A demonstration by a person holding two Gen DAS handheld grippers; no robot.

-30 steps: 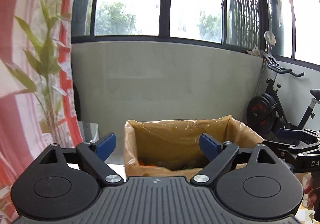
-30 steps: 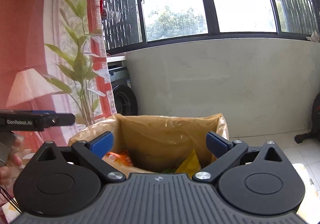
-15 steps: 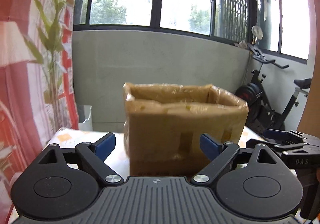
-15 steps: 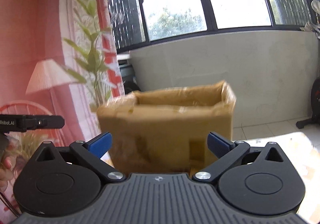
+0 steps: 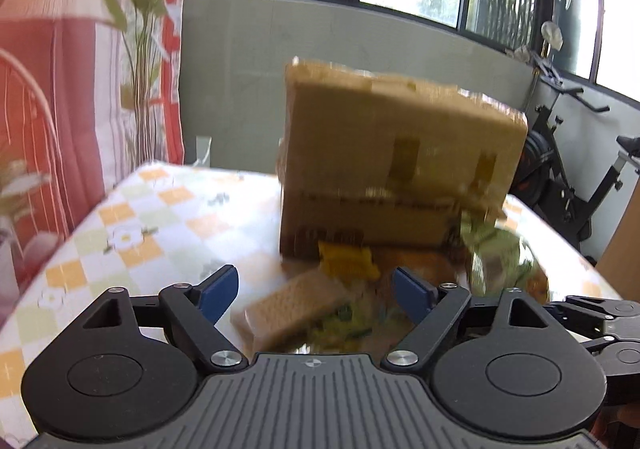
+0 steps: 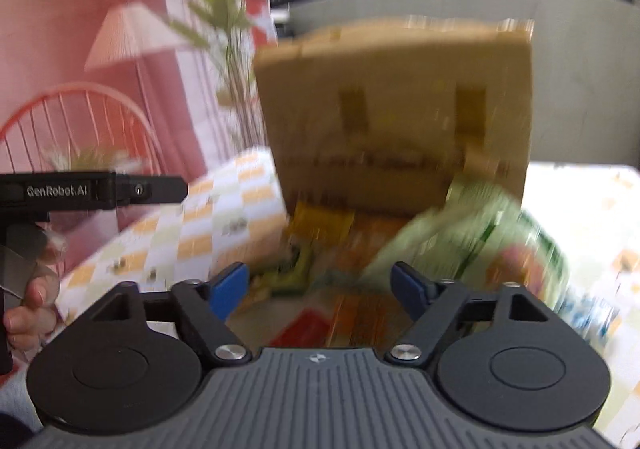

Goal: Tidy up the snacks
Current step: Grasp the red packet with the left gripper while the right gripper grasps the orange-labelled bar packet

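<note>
A box point(image 5: 400, 165) stands on the table point(image 5: 160, 217), toward the far side. Snack packs lie on the table in front of the box. A wafer pack point(image 5: 292, 307) lies nearest, to the left in the left wrist view. A small pack point(image 5: 348, 263) sits just behind it, close to the box. A big bag point(image 6: 472, 233) lies to the right, leaning near the box's corner. A bike point(image 5: 572, 185) stands behind the table, on the right.

bench point(image 5: 132, 233): checked floral cloth | cardboard box point(image 5: 400, 165): upright at far side | snack packets point(image 5: 352, 265): heaped against box front, blurred
</note>
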